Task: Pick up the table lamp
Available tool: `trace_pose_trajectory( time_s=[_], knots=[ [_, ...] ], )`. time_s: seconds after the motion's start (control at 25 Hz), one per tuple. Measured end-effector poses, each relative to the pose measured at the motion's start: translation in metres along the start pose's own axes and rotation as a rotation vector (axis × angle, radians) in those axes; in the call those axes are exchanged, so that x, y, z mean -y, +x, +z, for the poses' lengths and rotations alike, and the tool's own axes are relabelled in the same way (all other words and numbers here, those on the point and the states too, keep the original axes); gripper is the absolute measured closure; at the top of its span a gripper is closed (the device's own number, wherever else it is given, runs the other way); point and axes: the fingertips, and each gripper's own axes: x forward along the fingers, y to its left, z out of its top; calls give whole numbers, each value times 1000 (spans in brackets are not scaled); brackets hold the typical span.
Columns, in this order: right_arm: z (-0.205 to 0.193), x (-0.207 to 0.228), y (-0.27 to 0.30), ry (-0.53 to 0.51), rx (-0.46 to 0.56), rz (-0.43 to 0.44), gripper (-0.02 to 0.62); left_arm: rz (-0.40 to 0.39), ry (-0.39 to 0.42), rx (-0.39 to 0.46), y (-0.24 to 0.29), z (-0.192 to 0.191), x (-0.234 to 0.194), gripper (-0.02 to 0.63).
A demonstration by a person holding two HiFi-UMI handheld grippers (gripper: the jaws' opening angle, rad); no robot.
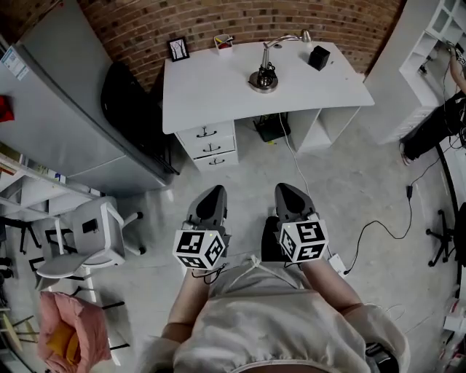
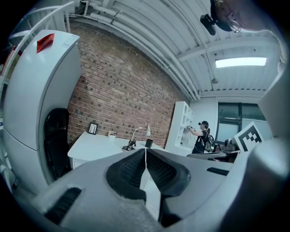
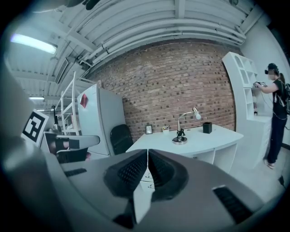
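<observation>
1. Table lamp [image 1: 266, 71]: we see a slim metal arm rising from a round, shiny base, curving over to a small pale head that points right. It stands upright on the white desk [image 1: 211, 95], mid-desk toward the back, in front of the brick wall [image 1: 240, 22].
2. Also on the desk, all apart from the lamp: a black pen holder [image 1: 318, 57] to its right, and a small picture frame [image 1: 178, 49] and a pot of pens [image 1: 223, 44] at back left.
3. Left gripper [image 1: 211, 198]: clenched, pads pressed together w/ nothing between them. We hold it low in front of the body, roughly level, aimed at the desk.
4. Right gripper [image 1: 290, 197]: likewise clenched and empty, just beside the left one and parallel to it, marker cubes toward us.
5. Both grippers are well apart from the desk, w/ bare concrete floor [image 1: 349, 182] between. In each gripper view the lamp shows small and far off above the closed jaw tips.
</observation>
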Motion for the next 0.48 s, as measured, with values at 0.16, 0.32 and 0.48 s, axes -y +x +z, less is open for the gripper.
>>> trace_pose_trajectory(
  time_s=[0.16, 0.32, 0.48],
  knots=[
    [22, 38, 48, -13, 10, 51, 568, 45, 17, 12, 56, 12, -8, 584],
    [52, 88, 96, -25, 13, 85, 568, 81, 12, 29, 125, 32, -10, 584],
    [84, 145, 140, -47, 12, 109, 568, 103, 12, 49, 199, 51, -6, 584]
  ],
)
